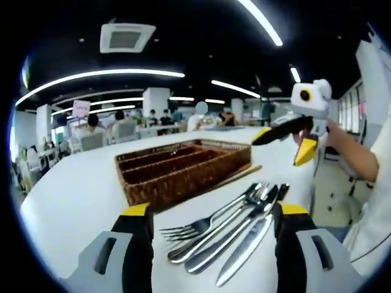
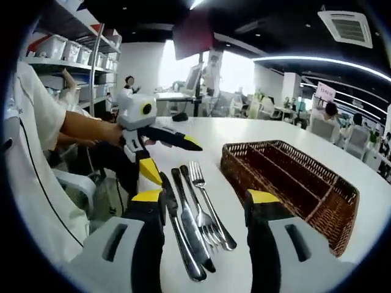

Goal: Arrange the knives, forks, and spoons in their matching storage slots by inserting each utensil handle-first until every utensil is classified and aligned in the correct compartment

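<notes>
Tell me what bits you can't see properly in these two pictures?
- Left gripper view: the wicker tray slots' floors are hidden by its near wall.
- Right gripper view: how many pieces are in the cutlery pile; they overlap.
- Right gripper view: the tray's far corner is cut by the picture edge.

Person point(image 2: 30, 122): white short-sleeved top. Each tool point(image 1: 211, 241) grey-bodied, black jaws tipped yellow; other tool point(image 2: 204, 229) alike.

Both claws point(image 1: 212, 235) point(image 2: 204, 220) open (empty)
</notes>
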The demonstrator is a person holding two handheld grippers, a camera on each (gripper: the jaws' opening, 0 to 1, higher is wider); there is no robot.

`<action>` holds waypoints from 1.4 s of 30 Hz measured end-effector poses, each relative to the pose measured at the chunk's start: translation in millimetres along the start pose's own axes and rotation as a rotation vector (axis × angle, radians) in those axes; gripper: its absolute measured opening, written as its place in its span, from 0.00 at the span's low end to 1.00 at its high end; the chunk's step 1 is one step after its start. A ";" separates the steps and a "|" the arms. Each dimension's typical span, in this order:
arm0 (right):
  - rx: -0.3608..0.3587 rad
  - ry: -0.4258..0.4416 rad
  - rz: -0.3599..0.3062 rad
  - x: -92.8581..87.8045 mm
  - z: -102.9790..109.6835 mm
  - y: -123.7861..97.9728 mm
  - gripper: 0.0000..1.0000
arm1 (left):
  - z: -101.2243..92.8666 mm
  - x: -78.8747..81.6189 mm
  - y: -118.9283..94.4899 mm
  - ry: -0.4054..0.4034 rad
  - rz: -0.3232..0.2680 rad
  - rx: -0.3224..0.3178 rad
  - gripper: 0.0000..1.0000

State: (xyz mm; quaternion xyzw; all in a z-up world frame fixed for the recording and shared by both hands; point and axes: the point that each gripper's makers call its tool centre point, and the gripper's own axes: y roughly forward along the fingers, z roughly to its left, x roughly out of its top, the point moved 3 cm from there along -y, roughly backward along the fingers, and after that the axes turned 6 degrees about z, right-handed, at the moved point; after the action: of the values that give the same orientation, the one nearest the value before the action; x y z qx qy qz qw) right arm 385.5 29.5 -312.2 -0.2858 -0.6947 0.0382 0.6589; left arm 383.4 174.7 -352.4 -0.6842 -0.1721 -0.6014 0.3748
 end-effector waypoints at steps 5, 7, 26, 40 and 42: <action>0.035 0.005 0.016 -0.1 -9.1 21.9 0.51 | 0.7 -4.5 -2.9 -0.007 0.007 0.006 0.80; 0.043 0.005 0.030 -1.5 -10.8 26.9 0.50 | 0.4 -4.2 -4.9 -0.010 0.001 0.009 0.80; 0.125 0.017 0.133 -21.5 -10.6 70.0 0.45 | -4.4 -0.2 -16.5 -0.039 -0.050 0.026 0.78; 0.172 0.016 0.199 -34.0 -7.3 87.4 0.33 | -1.5 -5.8 -18.1 -0.084 -0.062 0.042 0.76; 0.172 0.008 0.218 -36.8 -8.0 89.4 0.29 | -1.8 -6.0 -18.1 -0.079 -0.058 0.042 0.75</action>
State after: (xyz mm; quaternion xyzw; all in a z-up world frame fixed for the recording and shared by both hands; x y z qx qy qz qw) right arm 422.8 84.9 -382.5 -0.3021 -0.6512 0.1677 0.6757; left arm 368.4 186.6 -352.7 -0.6942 -0.2193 -0.5808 0.3643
